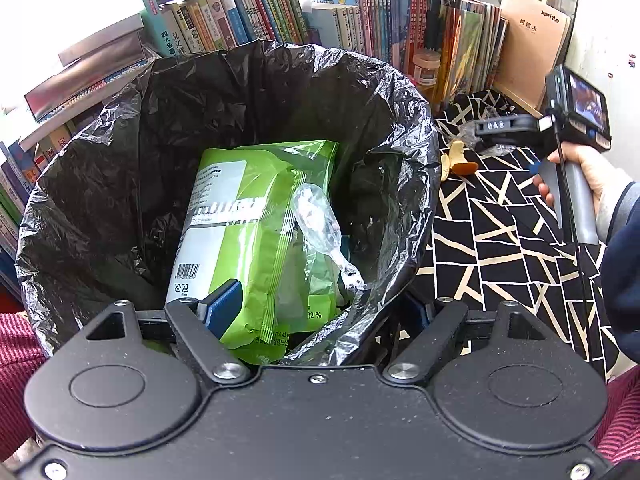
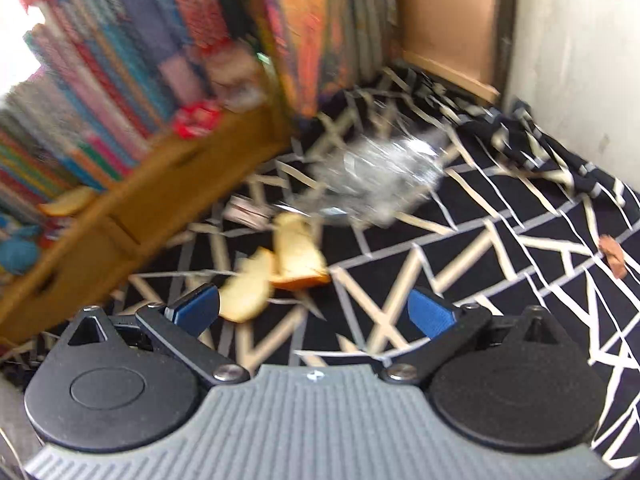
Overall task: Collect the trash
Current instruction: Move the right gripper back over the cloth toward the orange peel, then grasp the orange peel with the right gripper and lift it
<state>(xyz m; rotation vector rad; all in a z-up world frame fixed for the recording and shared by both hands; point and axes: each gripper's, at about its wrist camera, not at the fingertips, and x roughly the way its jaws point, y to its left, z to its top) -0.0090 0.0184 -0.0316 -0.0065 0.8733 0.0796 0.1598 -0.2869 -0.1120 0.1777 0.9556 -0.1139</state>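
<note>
A bin lined with a black bag (image 1: 120, 184) fills the left wrist view. In it lie a green snack packet (image 1: 256, 232) and a crumpled clear wrapper (image 1: 316, 216). My left gripper (image 1: 320, 308) is open over the bin's near rim; its left pad (image 1: 224, 306) touches the packet, and the bag hides the right pad. My right gripper (image 2: 314, 312) is open and empty just above the patterned cloth (image 2: 460, 280). Two pieces of peel (image 2: 296, 256) lie just ahead of its left finger, with a clear plastic wrapper (image 2: 384, 176) beyond. The right gripper (image 1: 490, 138) hovers over the peel (image 1: 460, 160).
Rows of books (image 1: 280, 16) stand behind the bin, and a wooden shelf edge (image 2: 160, 200) runs left of the peel. A small brown scrap (image 2: 612, 256) lies on the cloth at right. A brown notebook (image 1: 532, 52) leans on the wall. The right wrist view is motion-blurred.
</note>
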